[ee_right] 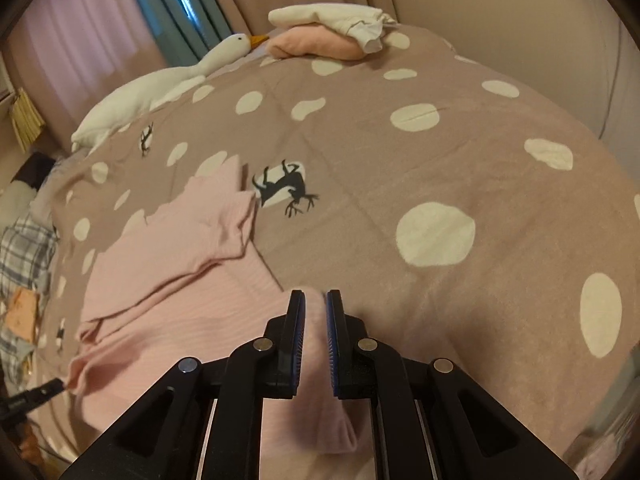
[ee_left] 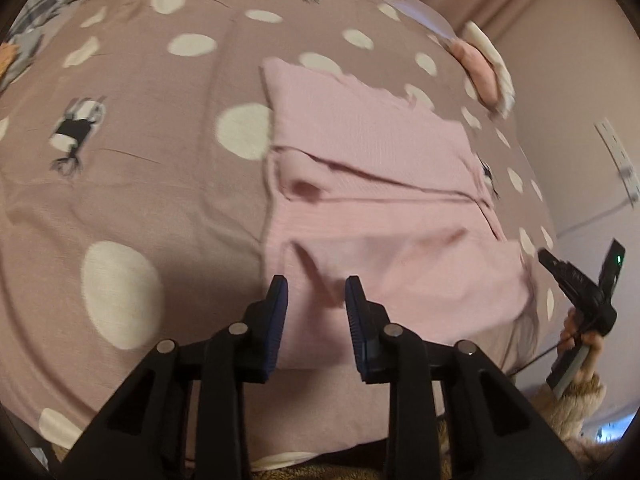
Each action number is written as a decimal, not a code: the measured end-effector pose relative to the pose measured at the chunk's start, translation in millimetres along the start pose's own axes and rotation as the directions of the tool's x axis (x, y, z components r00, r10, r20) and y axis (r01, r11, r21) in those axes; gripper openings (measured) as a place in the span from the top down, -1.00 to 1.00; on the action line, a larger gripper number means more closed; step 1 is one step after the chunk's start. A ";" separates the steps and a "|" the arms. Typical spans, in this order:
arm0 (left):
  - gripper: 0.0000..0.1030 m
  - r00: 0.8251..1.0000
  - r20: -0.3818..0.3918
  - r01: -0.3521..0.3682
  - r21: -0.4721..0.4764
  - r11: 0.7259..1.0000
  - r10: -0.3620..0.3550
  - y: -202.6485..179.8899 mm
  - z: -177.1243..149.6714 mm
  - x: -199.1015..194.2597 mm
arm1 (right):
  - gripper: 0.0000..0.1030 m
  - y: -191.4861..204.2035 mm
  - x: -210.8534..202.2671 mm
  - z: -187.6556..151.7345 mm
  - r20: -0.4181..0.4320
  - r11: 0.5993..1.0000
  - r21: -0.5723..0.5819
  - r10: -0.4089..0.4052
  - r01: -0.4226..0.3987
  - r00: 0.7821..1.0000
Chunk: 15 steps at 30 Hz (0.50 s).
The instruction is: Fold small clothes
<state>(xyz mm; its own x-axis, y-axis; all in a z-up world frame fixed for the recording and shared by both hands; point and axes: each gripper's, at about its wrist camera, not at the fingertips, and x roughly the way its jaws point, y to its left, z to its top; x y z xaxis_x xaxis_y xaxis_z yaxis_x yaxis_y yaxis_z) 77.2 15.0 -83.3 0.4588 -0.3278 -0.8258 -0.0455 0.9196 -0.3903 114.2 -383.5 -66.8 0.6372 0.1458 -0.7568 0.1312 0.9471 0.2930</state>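
Jaws: right gripper [ee_right: 316, 300] pinching pink garment [ee_right: 192, 280]; left gripper [ee_left: 316, 284] apart.

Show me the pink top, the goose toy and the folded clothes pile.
pink top [ee_left: 372, 152], left wrist view, upper body panel.
goose toy [ee_right: 236, 44], right wrist view, its head.
folded clothes pile [ee_right: 320, 42], right wrist view, peach lower garment.

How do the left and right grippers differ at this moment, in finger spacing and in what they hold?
The left gripper has its fingers apart, with the pink garment lying beneath and nothing pinched; the right gripper has its fingers shut on a fold of that garment. The left sits over the garment's near edge, the right at its corner. Both have black frames with blue pads and point down at the spotted bedspread.
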 end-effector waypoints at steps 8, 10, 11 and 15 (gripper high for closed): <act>0.46 0.999 -0.027 -0.027 0.010 1.000 0.027 -8.7 17.3 46.4 | 0.19 -4.8 5.2 -7.8 -0.062 1.000 -0.007 -0.010 0.010 0.998; 0.44 0.999 -0.008 -0.034 -0.006 0.999 0.034 -6.8 25.7 48.7 | 0.09 -5.5 3.8 -9.0 -0.058 1.000 -0.009 0.001 -0.001 0.998; 0.42 0.999 0.000 -0.039 -0.017 0.999 0.039 -4.2 31.9 50.4 | 0.09 -4.1 3.3 -9.6 -0.059 1.000 -0.018 0.006 -0.007 0.998; 0.39 0.998 0.030 -0.062 -0.053 0.997 0.063 2.4 46.3 42.7 | 0.09 0.1 10.8 -10.4 -0.081 0.999 -0.040 0.015 -0.018 0.997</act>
<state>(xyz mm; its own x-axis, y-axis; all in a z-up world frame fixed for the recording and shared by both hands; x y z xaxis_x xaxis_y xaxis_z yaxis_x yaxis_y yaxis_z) 137.8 13.2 -100.7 0.4817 -0.2621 -0.8362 -0.1206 0.9253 -0.3595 113.2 -378.9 -80.9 0.5759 0.1824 -0.7969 0.0890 0.9550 0.2829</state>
